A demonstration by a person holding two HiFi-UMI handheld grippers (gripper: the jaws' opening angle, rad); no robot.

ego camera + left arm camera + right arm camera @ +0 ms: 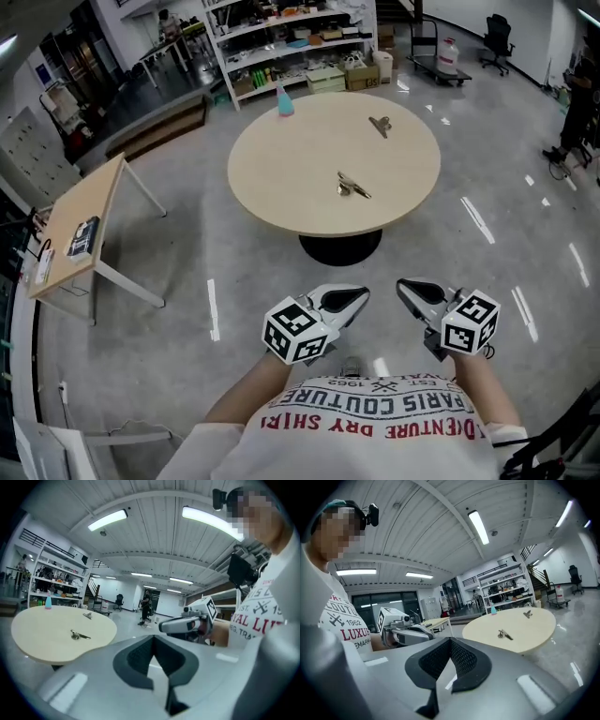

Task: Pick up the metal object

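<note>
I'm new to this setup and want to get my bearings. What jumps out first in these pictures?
A round beige table fills the middle of the head view. A small metal object lies near its centre, a second metal clip lies farther back, and a blue bottle stands at the far rim. The left gripper and the right gripper are low in that view, both shut and empty, short of the table.

Workshop floor with two tables

A pale round table stands on a dark pedestal, with a blue bottle upright at its far left edge. Well off to the left, a rectangular wooden table carries a dark flat device near its near edge. Stocked shelving lines the far wall, and a black office chair stands off to its right.
</note>
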